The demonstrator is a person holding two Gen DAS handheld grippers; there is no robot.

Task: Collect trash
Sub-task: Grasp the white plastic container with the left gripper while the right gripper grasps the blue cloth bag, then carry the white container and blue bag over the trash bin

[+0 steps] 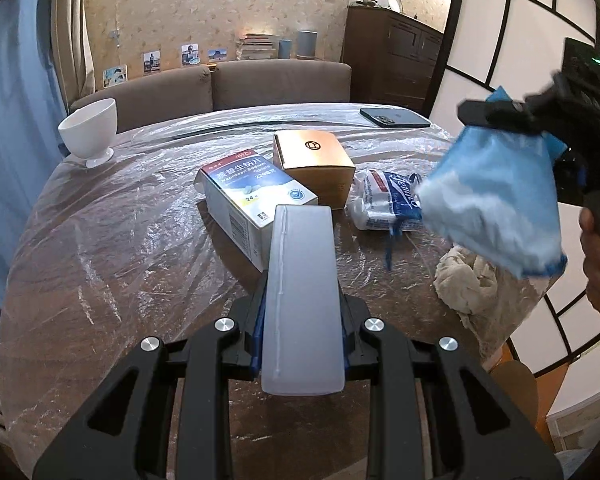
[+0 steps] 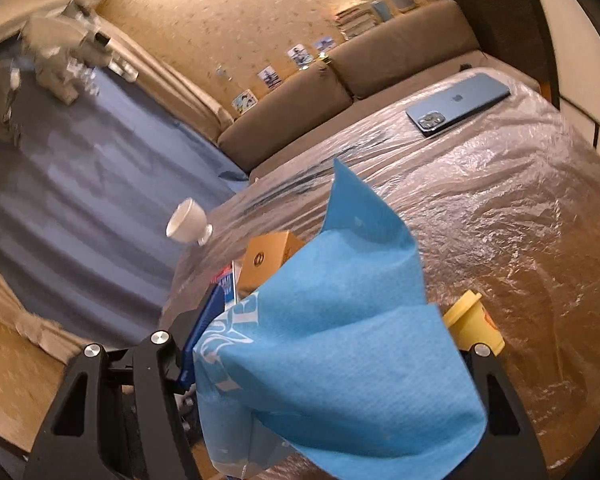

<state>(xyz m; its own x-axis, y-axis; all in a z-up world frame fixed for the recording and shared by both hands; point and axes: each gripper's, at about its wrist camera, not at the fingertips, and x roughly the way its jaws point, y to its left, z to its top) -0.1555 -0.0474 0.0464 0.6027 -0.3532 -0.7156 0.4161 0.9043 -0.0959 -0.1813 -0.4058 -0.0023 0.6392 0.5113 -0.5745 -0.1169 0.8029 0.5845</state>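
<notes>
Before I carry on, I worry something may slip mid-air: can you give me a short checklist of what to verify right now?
1. Left gripper clamped on the translucent white plastic piece: ok, the piece sits tight between the fingers.
2. Right gripper holding the blue packet: ok, lifted off the table; the left view shows its top pinched.
3. Blue packet clear of the crumpled tissue below: ok.
4. Trash left on the table: not ok; the medicine box, gold carton and white wrapper remain.
5. Phone and white cup out of the way: ok.
6. Bin location: cannot tell, none in view.
</notes>
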